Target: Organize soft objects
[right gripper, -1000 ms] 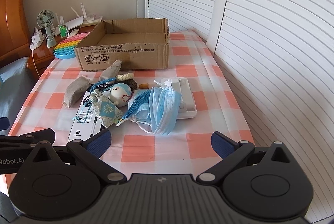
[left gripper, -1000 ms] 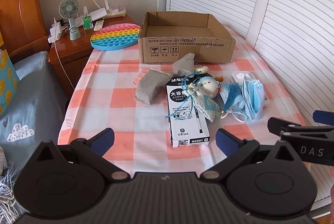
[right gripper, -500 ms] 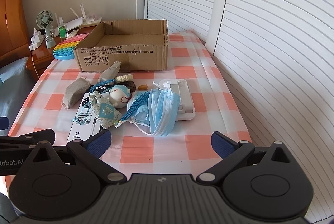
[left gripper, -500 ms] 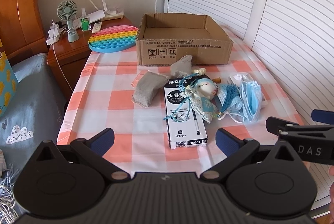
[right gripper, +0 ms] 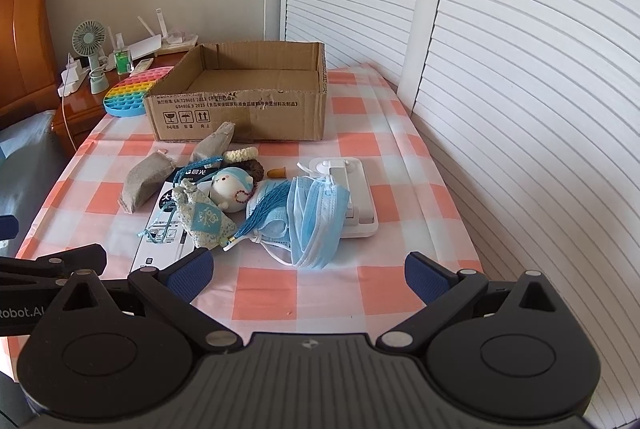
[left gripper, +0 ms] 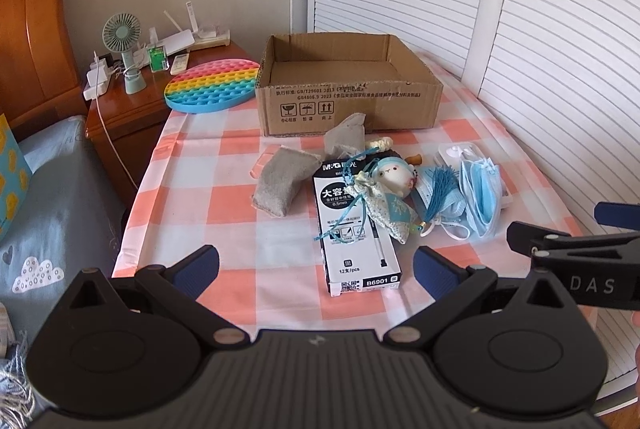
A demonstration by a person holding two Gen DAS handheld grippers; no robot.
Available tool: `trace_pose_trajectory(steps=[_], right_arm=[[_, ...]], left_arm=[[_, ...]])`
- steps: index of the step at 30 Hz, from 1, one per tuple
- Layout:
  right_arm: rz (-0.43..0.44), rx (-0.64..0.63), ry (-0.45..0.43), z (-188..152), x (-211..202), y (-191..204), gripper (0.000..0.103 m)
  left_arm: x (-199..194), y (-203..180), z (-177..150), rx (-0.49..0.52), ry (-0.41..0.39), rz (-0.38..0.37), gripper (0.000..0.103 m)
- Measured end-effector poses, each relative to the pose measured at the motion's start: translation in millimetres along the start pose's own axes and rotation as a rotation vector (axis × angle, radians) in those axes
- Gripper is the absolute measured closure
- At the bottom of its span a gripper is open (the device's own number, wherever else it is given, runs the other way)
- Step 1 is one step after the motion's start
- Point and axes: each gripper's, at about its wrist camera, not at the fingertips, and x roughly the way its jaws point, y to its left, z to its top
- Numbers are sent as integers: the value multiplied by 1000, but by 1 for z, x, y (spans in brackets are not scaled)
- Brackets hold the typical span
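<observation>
Face masks (right gripper: 316, 217) on table | both hand-held grippers (left gripper: 316, 269) (right gripper: 308, 275) spread, hovering, empty

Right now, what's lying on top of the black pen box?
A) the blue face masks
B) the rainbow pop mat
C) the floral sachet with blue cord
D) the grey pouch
C: the floral sachet lies across the black pen box, its blue cord trailing over the lid; the masks, grey pouch and pop mat all sit off it.

An orange-and-white checked cloth (left gripper: 224, 213) covers the surface. On it: a brown cardboard box (left gripper: 348, 105), a rainbow-striped pop toy (left gripper: 212, 89), pale blue face masks (right gripper: 316, 217), a grey pouch (left gripper: 278, 185), a black-and-white pen box (left gripper: 356, 253).
</observation>
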Motion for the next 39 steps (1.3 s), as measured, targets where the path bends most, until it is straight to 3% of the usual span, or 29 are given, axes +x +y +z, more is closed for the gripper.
trace_pose_trajectory(steps=[26, 39], right_arm=[[43, -56, 3, 7, 43, 5, 0], [16, -74, -11, 2, 74, -8, 0]], left_arm=[[36, 9, 2, 97, -61, -50, 0], [61, 15, -4, 100, -30, -89, 0]])
